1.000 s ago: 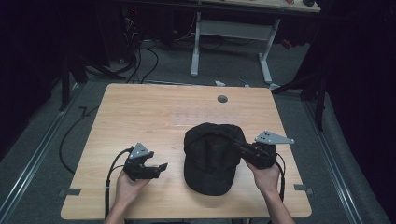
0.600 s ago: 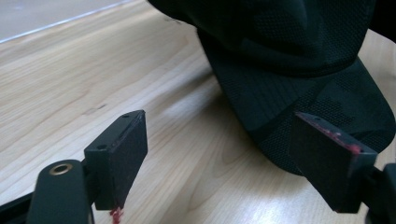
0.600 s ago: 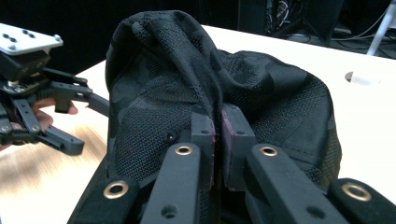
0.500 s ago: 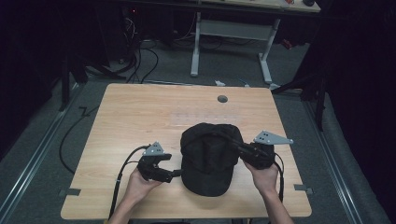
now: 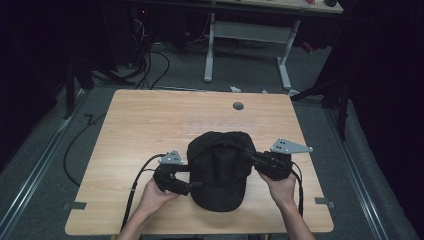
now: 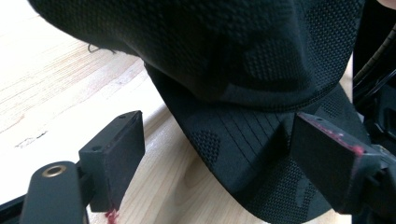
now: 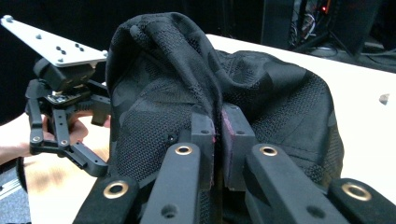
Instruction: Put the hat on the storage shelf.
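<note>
**Black cap held at two sides on the tabletop**

In the high view, the left hand [image 5: 156, 194] is seen at the lower left of centre, holding the left gripper [image 5: 196, 185] against the left edge of a black baseball cap [image 5: 220, 167]. In the left gripper view, the fingers [image 6: 116, 156] are spread wide, one pad over the bare wood at lower left and the other at lower right over the cap's brim [image 6: 243, 163]; nothing is pinched between them.

The cap lies in the lower middle of the high view on the light wooden tabletop [image 5: 150, 125], its crown toward the far side and its brim toward the near edge. A small round hole [image 5: 238, 106] is seen in the tabletop, well apart from the cap, at upper centre.

At the right of the cap, the right gripper [image 5: 255, 159] is held by the right hand [image 5: 281, 187], with its grey plate [image 5: 290, 146] above. In the right gripper view, the fingers [image 7: 203, 135] are pressed together on a raised fold of the cap's mesh fabric [image 7: 159, 60], which is pulled up between them.
</note>
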Demonstrator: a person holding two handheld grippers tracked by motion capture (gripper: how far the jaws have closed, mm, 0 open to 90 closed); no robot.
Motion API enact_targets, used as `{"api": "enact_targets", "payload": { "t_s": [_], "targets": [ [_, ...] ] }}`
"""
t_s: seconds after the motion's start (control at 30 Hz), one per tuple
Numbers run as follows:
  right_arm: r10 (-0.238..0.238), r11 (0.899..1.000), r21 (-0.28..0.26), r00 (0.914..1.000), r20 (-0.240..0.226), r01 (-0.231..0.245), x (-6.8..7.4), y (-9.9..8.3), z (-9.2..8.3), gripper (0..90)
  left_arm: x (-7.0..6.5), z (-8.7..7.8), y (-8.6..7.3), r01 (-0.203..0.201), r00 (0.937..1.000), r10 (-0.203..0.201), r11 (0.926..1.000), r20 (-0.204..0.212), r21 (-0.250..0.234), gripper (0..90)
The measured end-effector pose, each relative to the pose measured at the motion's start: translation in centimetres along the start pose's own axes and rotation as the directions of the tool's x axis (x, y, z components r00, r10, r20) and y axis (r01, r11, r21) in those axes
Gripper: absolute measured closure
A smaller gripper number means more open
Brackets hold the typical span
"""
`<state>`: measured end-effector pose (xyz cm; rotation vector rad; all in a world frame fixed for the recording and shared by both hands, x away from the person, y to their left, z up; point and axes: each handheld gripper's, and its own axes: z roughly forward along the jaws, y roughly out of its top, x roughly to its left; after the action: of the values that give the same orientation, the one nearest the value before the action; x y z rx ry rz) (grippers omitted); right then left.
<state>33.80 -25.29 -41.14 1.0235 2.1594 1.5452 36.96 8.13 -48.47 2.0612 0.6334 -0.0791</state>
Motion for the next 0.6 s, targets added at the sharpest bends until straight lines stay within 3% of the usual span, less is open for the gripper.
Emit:
{"api": "enact_targets", "payload": {
  "t_s": [0.13, 0.3, 0.6],
  "targets": [
    [-0.016, 1.0, -0.009, 0.9996, -0.021, 0.016, 0.2, 0.3, 0.1, 85.2, 0.0, -0.2, 0.1, 0.001, 0.9995, 0.0, 1.0, 0.031, -0.007, 21.3],
    [-0.026, 1.0, -0.011, 0.9992, -0.031, 0.026, 0.3, 0.5, 0.6, 85.2, -0.4, -0.4, 0.3, -0.016, 0.9991, 0.016, 0.9997, 0.039, -0.017, 28.9],
    [-0.052, 0.999, 0.002, 0.9985, 0.013, 0.052, -0.4, 0.3, 1.3, 85.1, -0.6, -1.5, 0.4, -0.028, 0.9988, 0.029, 0.9987, 0.039, -0.043, 39.4]
  ]
}}
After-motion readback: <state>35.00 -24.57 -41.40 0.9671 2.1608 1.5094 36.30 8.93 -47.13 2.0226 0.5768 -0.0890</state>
